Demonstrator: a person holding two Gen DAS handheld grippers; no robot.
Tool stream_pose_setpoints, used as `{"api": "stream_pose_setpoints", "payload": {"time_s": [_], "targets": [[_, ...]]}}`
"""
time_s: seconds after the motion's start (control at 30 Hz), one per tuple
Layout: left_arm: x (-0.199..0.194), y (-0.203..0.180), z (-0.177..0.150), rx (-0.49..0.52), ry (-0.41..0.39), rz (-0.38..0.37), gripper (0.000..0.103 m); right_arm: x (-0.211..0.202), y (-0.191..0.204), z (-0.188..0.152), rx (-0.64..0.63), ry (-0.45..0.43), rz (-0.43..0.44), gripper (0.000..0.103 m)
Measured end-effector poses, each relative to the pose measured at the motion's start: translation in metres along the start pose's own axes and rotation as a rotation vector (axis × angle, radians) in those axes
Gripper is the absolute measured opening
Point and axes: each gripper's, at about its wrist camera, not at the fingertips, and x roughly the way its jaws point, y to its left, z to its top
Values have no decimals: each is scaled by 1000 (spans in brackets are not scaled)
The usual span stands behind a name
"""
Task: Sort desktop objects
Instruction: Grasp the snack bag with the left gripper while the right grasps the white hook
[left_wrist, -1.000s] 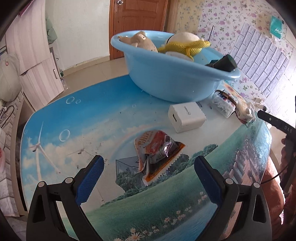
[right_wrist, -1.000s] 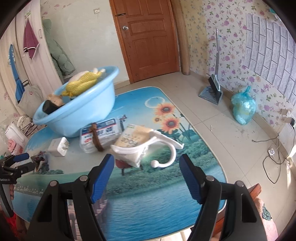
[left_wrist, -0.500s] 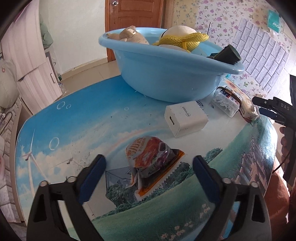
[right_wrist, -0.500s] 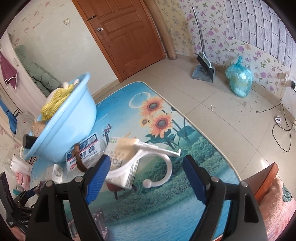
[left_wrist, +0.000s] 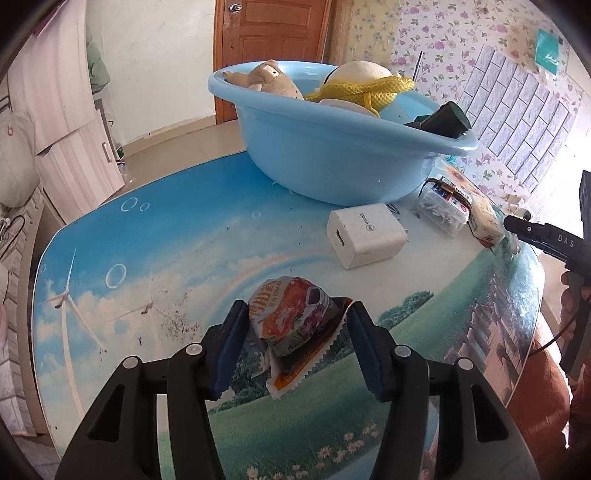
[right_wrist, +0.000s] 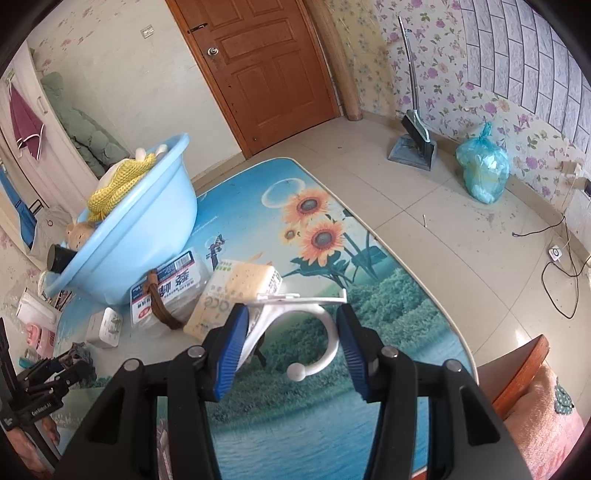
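Note:
My left gripper (left_wrist: 295, 332) has its jaws around an orange snack packet (left_wrist: 291, 325) that lies on the picture-printed table (left_wrist: 155, 251). The left pad touches the packet; the right pad meets its foil edge. My right gripper (right_wrist: 291, 334) has its jaws around a white plastic hook (right_wrist: 310, 332) on the table; the left pad touches the hook's flat plate, the right pad is at its arm. A blue basin (left_wrist: 332, 147) holding a plush toy, a yellow net bag and a black object stands behind; it also shows in the right wrist view (right_wrist: 140, 236).
A white charger (left_wrist: 365, 236), a clear labelled box (left_wrist: 443, 206) and a sponge pack (right_wrist: 236, 291) lie beside the basin. The other gripper shows at the right edge of the left wrist view (left_wrist: 546, 240). On the floor are a dustpan (right_wrist: 413, 147) and a blue bag (right_wrist: 484, 170).
Both grippers have moved forward and narrowed their jaws, the left around the snack packet, the right around the white hook. Packet and hook still rest on the table.

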Motion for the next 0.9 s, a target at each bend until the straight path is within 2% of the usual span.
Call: {"api": "stream_pose_setpoints", "payload": {"time_s": [0.27,0.6,0.77,0.9], "targets": [[-14,2,-10,-1,-20,-21,54,-21,9,-15,-72,-6,15,49],[-23,-2,-25,15,-14,-24,54,-30,54,-43,-223,20,71,49],[-17,0,-23,15,-13,-10,55,-27,68,-53,-268,25,50,49],[-8,-2,-18,35,-12,6,60,-23,70,-56,-279,32,31,49]]}}
